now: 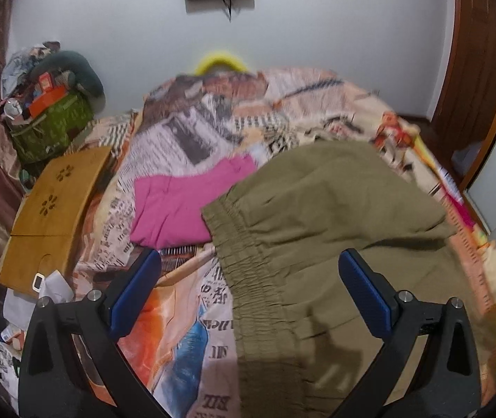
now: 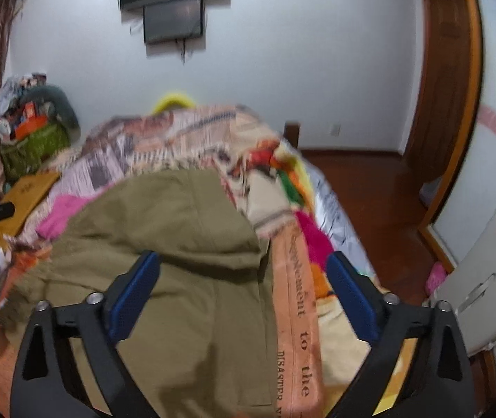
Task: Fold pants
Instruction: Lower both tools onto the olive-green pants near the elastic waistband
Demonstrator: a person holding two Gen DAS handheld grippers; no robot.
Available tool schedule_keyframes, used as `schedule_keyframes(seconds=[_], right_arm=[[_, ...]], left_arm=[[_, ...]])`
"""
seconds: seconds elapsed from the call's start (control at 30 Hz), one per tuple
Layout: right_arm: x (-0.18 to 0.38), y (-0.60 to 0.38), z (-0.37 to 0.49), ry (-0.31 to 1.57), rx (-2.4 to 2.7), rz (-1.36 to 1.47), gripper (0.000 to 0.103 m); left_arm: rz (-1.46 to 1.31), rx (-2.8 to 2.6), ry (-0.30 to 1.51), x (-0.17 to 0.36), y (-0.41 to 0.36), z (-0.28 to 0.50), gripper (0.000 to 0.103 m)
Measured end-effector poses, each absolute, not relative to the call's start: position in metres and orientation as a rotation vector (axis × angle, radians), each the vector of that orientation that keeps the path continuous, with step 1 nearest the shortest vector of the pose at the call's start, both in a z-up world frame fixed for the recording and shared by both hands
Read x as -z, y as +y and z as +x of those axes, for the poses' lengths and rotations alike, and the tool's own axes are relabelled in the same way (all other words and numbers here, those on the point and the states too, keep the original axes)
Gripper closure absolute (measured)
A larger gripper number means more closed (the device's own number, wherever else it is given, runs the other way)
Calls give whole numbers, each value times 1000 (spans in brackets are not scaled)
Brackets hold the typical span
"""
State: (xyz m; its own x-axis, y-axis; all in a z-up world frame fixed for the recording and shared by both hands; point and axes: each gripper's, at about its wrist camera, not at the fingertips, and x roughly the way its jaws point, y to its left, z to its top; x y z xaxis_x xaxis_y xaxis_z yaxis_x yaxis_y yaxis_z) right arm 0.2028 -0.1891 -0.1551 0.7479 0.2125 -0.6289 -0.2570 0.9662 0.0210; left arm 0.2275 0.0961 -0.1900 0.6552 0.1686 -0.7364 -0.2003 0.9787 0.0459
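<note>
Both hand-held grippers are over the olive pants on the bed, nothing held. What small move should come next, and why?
Probably lower the left hand-held gripper onto the elastic waistband and close on it. Its jaws stand open with the band lying between them. The right hand-held gripper is open too, over the olive pants, so neither holds cloth to start a fold.

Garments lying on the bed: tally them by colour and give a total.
Olive green: 1, the pants, spread flat with the elastic waistband showing.
Pink: 1, a folded piece of clothing beside the pants, partly tucked under their edge.
Total: 2.
The printed bedspread is bedding and is not counted. Both claws, left claw and right claw, are open and hold nothing.
</note>
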Motion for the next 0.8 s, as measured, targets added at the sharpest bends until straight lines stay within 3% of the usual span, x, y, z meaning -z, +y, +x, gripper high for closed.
schedule_keyframes(seconds=[0.3,0.43,0.73,0.8], right_arm=[[206,-195,250,852,-334,-91,19],[225,-190,275,949,-377,-88,34],[256,-183,311,1071,-455,-70,39],[262,-180,315,1086,-471,-72,46]], left_arm=[[-16,-201,994,245,115,266,0],[0,-188,1042,261,116,277,0],[-23,-152,1144,292,118,298,0],[-41,-141,1165,298,119,300,0]])
